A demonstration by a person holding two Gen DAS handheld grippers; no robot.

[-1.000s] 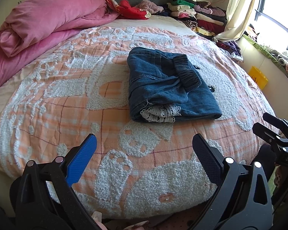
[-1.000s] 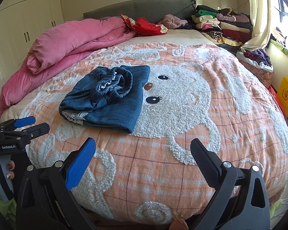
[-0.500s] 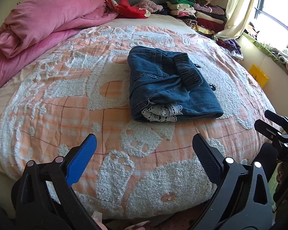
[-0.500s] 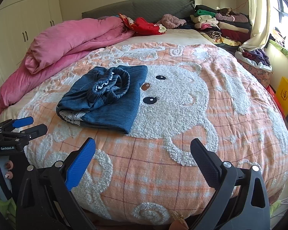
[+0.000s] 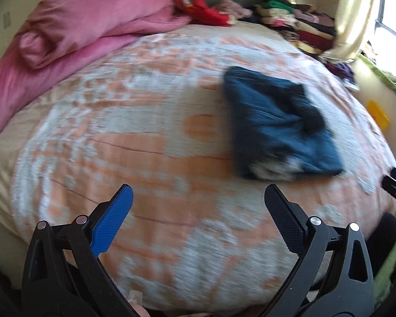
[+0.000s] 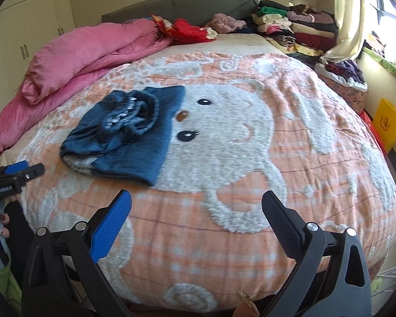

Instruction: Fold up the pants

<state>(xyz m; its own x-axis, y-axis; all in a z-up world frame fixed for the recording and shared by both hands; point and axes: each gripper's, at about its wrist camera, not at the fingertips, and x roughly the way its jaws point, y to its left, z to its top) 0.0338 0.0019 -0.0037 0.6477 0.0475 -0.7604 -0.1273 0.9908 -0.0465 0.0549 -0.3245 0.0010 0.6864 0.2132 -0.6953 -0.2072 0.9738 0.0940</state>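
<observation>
1. Black plastic arms fill the bottom of each wrist view: the left gripper [image 5: 198, 203] and the right gripper [image 6: 196, 208] both stand with jaws spread wide and nothing between them, hanging over the near edge of the bed [image 6: 250, 251].
2. Just past them lies the orange-and-white bedspread with its fluffy animal pattern, bare between the grippers and the garment.
3. Further in, the pants [image 6: 126, 132], blue denim, lie on the bedspread as a compact folded bundle, with the gathered waistband bunched on top and a pale lace trim showing at the near end.
4. The pants sit well apart from both grippers: ahead and to the right of the left gripper, ahead and to the left of the right gripper.
5. Judging by the tidy bundle and both grippers empty, the folding looks finished or nearly so; any next move would only call for tucking the loose waistband flat, reaching in from the near edge.
6. The left wrist view is smeared by motion, so fine detail there cannot be told.
7. Farthest back lie a pink quilt [image 6: 92, 52], a pile of folded clothes [image 6: 293, 29], and a grey headboard [image 6: 187, 8].
</observation>
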